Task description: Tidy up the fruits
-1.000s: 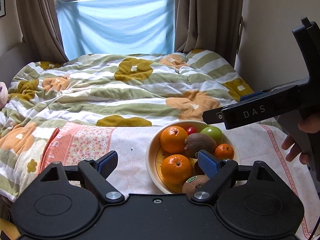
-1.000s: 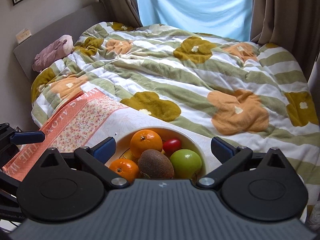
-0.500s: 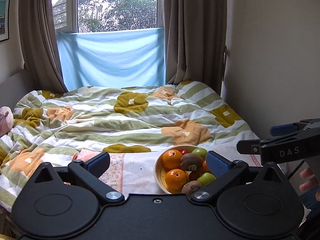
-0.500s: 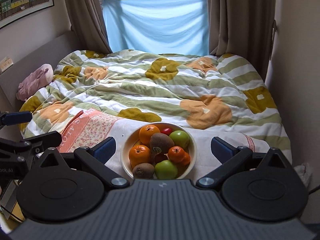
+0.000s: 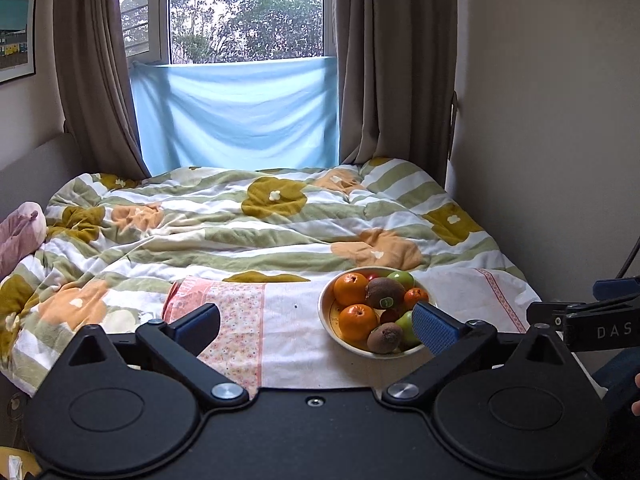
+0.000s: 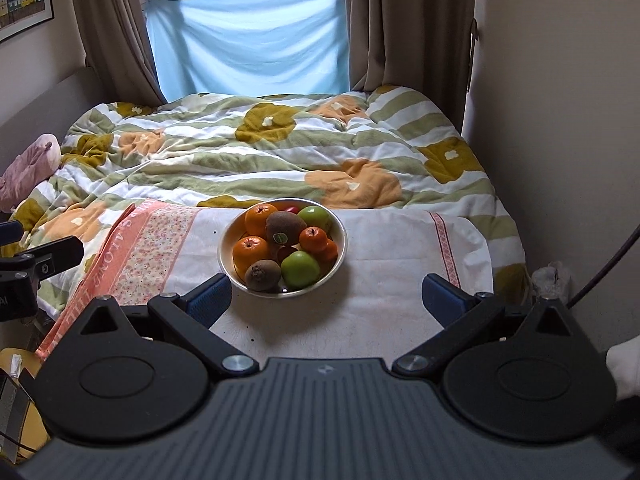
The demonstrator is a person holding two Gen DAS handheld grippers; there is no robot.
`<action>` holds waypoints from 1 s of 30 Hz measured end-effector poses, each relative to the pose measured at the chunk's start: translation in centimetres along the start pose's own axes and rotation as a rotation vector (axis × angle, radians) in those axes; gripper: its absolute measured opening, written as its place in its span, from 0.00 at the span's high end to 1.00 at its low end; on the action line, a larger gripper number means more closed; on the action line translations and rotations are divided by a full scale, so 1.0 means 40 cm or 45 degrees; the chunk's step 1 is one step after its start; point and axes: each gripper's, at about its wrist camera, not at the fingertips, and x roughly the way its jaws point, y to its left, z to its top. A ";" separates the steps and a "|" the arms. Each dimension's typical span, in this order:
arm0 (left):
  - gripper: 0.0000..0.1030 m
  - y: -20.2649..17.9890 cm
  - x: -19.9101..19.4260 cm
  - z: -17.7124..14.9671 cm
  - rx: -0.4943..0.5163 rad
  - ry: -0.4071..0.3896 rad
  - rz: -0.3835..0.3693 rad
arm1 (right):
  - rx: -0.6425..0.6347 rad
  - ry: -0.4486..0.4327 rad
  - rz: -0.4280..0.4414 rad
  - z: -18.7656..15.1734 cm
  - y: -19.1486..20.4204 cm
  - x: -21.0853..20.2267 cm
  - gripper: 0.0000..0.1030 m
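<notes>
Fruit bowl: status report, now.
Left claw open, empty. Right claw open, empty, short of the bowl. Fruit all in the bowl, on the cloth. Nothing in the way.

white letters "das" stand on the black side of the right gripper [image 5: 600, 330], seen at the right edge of the left wrist view. on the pink border of the cloth [image 6: 120, 256] under the fruit bowl runs a line of white capitals; only a part like "salon" can be made out, the rest is too skewed to read. the top kiwi [image 6: 286, 226] carries a small green round sticker, its print too small to read.
</notes>
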 end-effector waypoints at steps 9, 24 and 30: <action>0.00 0.008 -0.013 -0.034 -0.017 0.038 0.016 | -0.005 0.007 -0.011 -0.021 0.006 -0.018 0.00; 0.00 0.007 -0.013 -0.031 -0.017 0.035 0.028 | -0.006 0.010 -0.013 -0.021 0.007 -0.015 0.00; 0.00 0.008 -0.007 -0.028 -0.024 0.042 0.027 | -0.006 0.009 -0.012 -0.021 0.008 -0.014 0.00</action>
